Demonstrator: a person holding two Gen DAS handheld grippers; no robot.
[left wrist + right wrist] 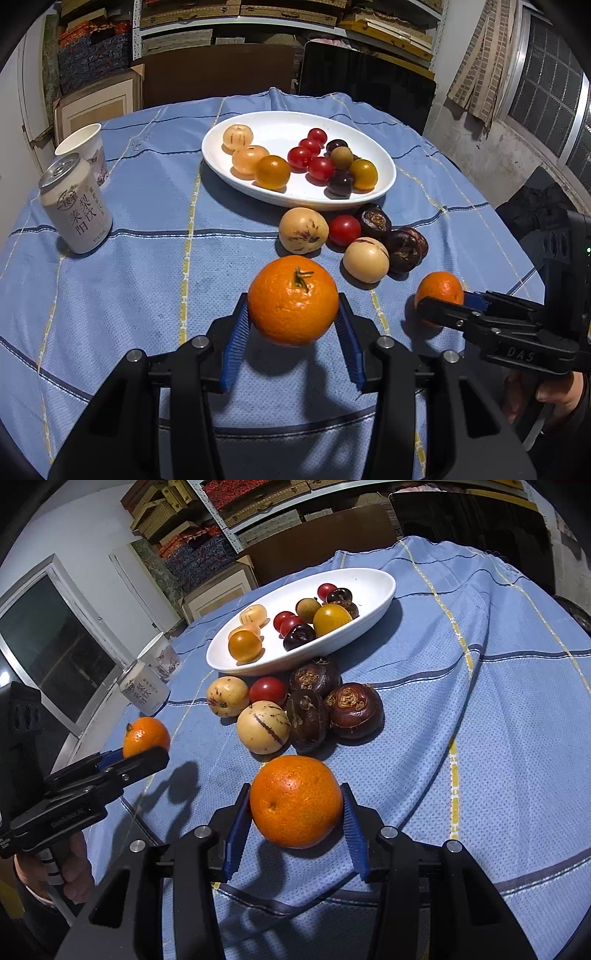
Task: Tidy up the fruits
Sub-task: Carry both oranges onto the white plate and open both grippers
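Now each gripper pinches a mandarin: left gripper [293, 317] holds one [293, 300] just above the worktop, right gripper [295, 814] holds another [295, 801]. Next, I judge, carry both to the plate [280, 197], clearing the loose fruit between.

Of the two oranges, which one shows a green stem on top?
The orange in the left hand-held gripper, the stemmed orange. The other orange, in the right hand-held gripper, shows only a small dimple.
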